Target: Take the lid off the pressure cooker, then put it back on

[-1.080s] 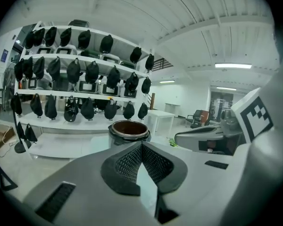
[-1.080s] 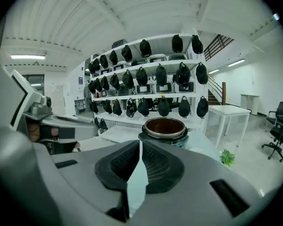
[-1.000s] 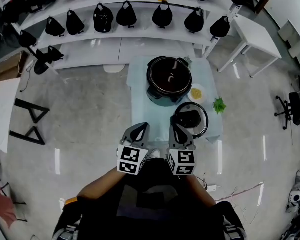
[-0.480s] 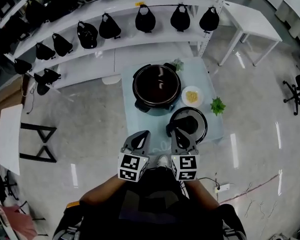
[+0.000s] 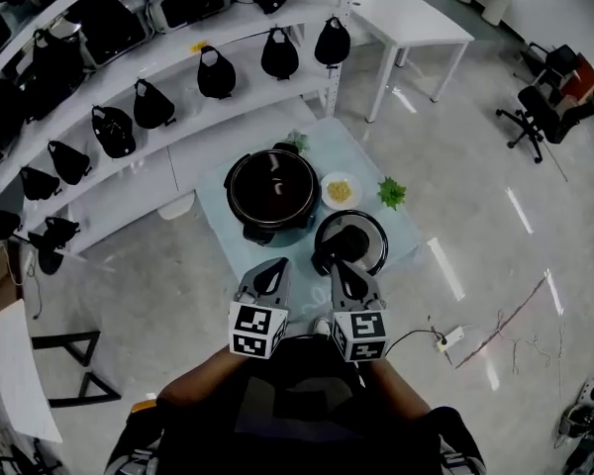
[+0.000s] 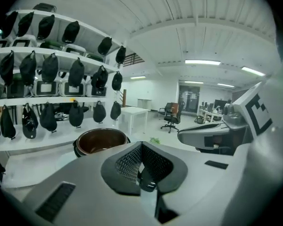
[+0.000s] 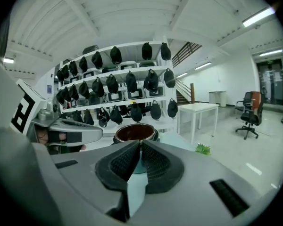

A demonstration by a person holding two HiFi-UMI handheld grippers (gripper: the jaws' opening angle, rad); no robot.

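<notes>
The open pressure cooker (image 5: pixel 272 191) stands on a small pale table (image 5: pixel 223 228), its dark pot uncovered. Its round lid (image 5: pixel 349 243), with a black handle, lies flat on the table to the cooker's right front. My left gripper (image 5: pixel 272 265) and right gripper (image 5: pixel 339 265) hover side by side at the table's near edge, both shut and empty. The right one is just short of the lid. In the left gripper view the cooker (image 6: pixel 101 140) shows beyond the shut left gripper (image 6: pixel 141 146). In the right gripper view the cooker (image 7: pixel 136 132) is straight ahead of the shut right gripper (image 7: pixel 140 142).
A small plate of yellow food (image 5: pixel 340 189) and a green plant (image 5: pixel 391 192) sit on the table behind the lid. White shelves with several black bags (image 5: pixel 153 102) run behind the table. A white table (image 5: pixel 406 18) and office chairs (image 5: pixel 544 107) stand at the right. A cable (image 5: pixel 445 339) lies on the floor.
The head view has swung round, so the table and shelves now lie diagonally and further left. Both grippers stay side by side and shut, a little nearer the lid.
</notes>
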